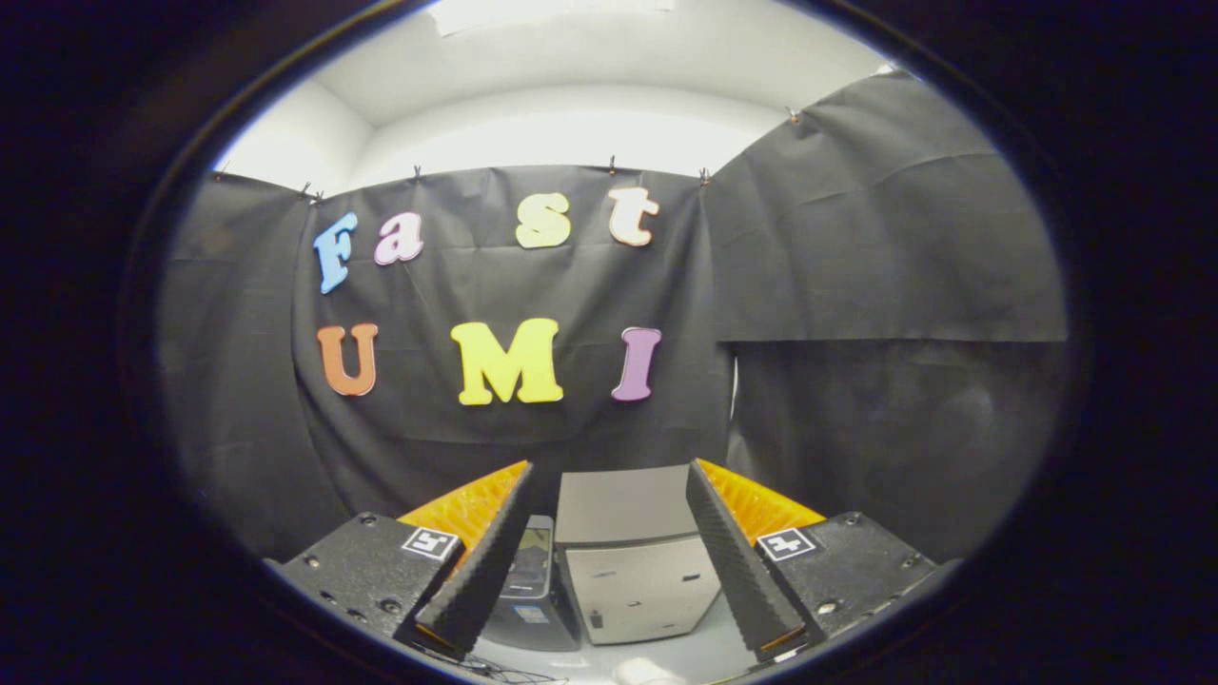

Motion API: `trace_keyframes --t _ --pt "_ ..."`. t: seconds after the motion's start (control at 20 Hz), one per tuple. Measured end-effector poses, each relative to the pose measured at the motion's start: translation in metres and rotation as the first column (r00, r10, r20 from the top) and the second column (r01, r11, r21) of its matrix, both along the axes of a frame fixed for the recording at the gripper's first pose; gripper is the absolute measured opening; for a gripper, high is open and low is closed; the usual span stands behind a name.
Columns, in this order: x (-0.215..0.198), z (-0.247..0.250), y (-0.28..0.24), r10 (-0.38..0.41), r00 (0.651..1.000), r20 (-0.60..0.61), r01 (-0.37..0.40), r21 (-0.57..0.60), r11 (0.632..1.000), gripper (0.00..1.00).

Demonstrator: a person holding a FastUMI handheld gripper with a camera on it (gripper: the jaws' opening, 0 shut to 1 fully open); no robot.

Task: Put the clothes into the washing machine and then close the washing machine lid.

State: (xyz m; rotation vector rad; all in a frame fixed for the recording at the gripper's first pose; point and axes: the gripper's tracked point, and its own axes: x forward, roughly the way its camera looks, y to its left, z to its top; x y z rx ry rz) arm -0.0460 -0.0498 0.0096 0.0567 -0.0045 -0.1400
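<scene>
Grey washing machine sits beyond the wide-open, empty fingers; they could bump its top reaching in.

Matt cloth wall; smooth plastic washing machine.

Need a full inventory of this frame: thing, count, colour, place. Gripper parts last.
Grey boxy washing machine: 1, grey with a paler front, standing on the tabletop between and beyond the fingers.
Dark box-shaped unit: 1, dark grey, beside the washing machine, partly behind one finger.
Pale tabletop: 1, whitish, under both machines.
Small white object: 1, white, on the tabletop nearest the camera; cannot tell what it is.
Black cloth wall: black, behind everything, clipped along its upper edge.
White room wall: above the cloth.
Gripper: 1, fingers spread apart, holding nothing.
</scene>
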Motion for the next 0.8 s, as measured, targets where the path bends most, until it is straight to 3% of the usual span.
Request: trace_keyframes --t 0.25,0.8 --pt "-0.026 -0.001 -0.028 0.006 0.999 0.044 -0.007 0.019 1.0 0.99" --pt "-0.03 -0.006 -0.031 0.026 0.997 0.074 -0.028 0.021 0.999 0.99"
